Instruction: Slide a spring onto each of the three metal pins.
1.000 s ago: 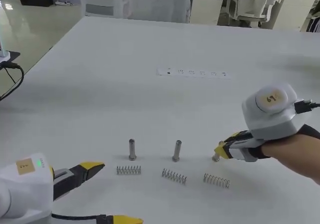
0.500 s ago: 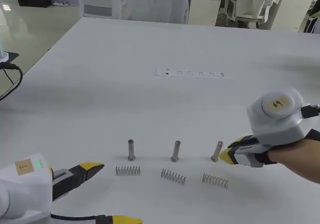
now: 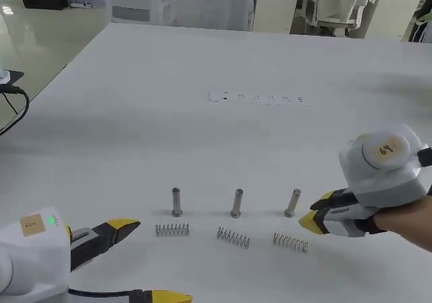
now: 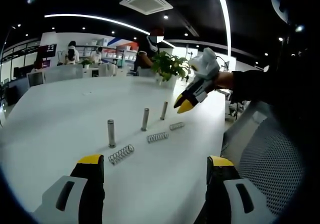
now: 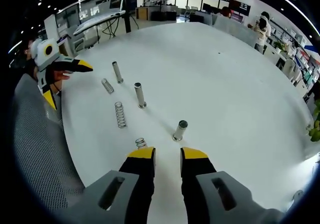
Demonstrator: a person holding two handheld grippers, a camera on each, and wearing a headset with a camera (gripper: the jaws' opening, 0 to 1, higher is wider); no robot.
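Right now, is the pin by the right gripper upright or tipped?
Upright: the pin stands on end on the table, shaft bare.

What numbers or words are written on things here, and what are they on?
"69", as far as it reads: on the round yellow sticker on top of the right gripper.
Too blurred to read: the square yellow sticker on the left gripper.
Too small to read: the strip of small marks on the table.
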